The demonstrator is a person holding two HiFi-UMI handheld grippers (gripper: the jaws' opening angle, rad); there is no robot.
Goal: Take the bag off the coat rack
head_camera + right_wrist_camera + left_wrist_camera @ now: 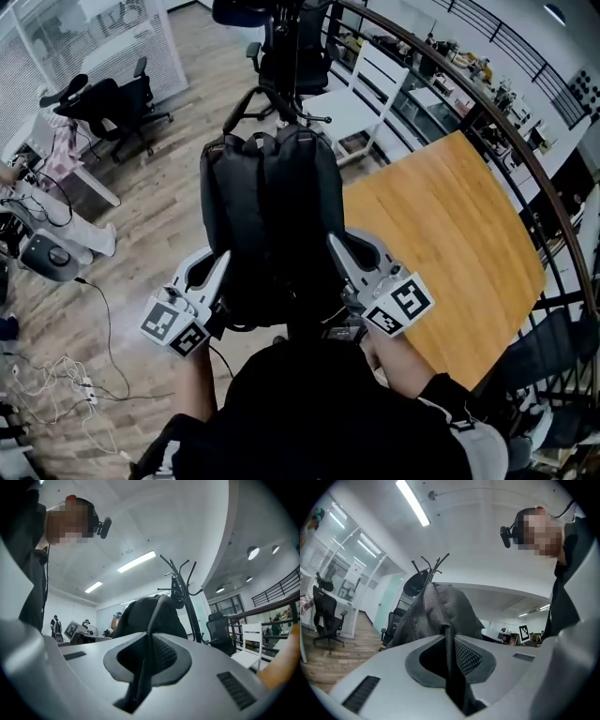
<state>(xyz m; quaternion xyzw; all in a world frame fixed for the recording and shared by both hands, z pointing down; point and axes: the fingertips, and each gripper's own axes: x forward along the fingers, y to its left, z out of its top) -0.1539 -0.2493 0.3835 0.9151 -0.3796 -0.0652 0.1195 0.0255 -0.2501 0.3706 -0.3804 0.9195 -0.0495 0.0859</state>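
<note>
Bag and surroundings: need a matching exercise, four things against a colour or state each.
Things:
1. bag
2. left gripper
3. table
4. slatted chair

Colour or state:
a. white
b. shut on a strap
c. black
d. light wood

Pairs: 1-c, 2-b, 3-d, 4-a.

Right gripper [149,654] fingers [167,655] clamp the bag strap [140,682], coat rack [186,588] behind.
</note>
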